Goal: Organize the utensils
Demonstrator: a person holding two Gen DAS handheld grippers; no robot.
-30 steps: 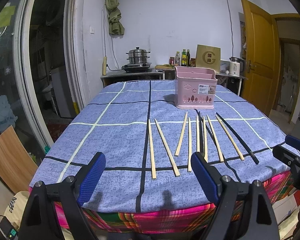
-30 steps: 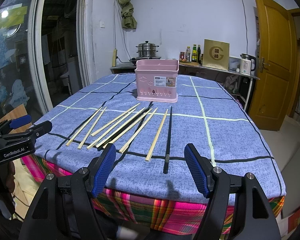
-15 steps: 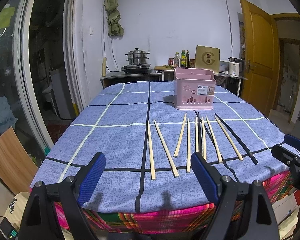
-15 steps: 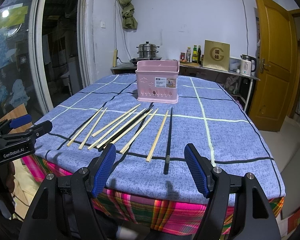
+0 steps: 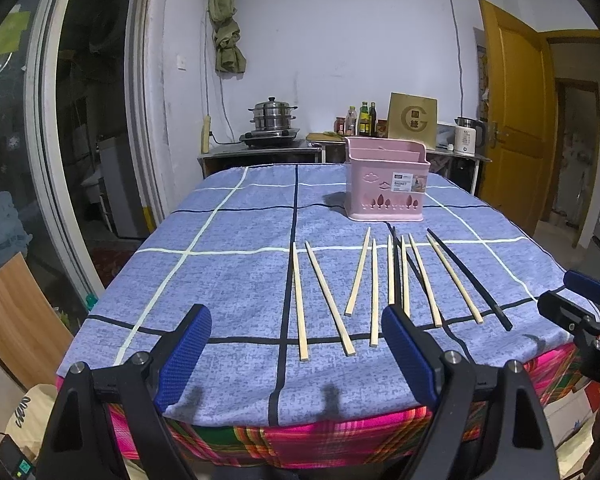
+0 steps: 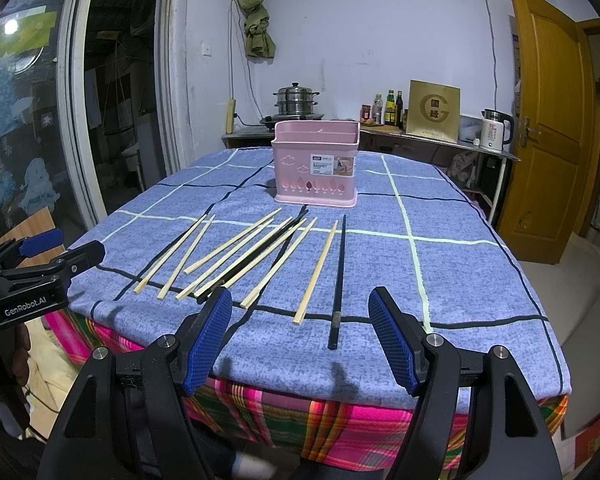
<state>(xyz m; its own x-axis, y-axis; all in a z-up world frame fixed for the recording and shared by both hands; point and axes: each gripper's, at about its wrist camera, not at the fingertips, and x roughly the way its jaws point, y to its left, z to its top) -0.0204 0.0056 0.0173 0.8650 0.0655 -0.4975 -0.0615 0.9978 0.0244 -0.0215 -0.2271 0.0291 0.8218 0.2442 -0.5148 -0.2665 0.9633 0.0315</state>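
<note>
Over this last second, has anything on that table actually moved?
Nothing visibly changed. The left gripper and right gripper hang open at the table's near edge, holding nothing; the pale wooden chopsticks and black chopsticks lie before the pink plastic basket.

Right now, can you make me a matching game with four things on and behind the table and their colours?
Things:
1. utensil basket
2. rightmost chopstick
3. tablecloth
4. door

Colours:
A. black
B. yellow-brown
C. pink
D. blue with lines

Pairs: 1-C, 2-A, 3-D, 4-B
</note>
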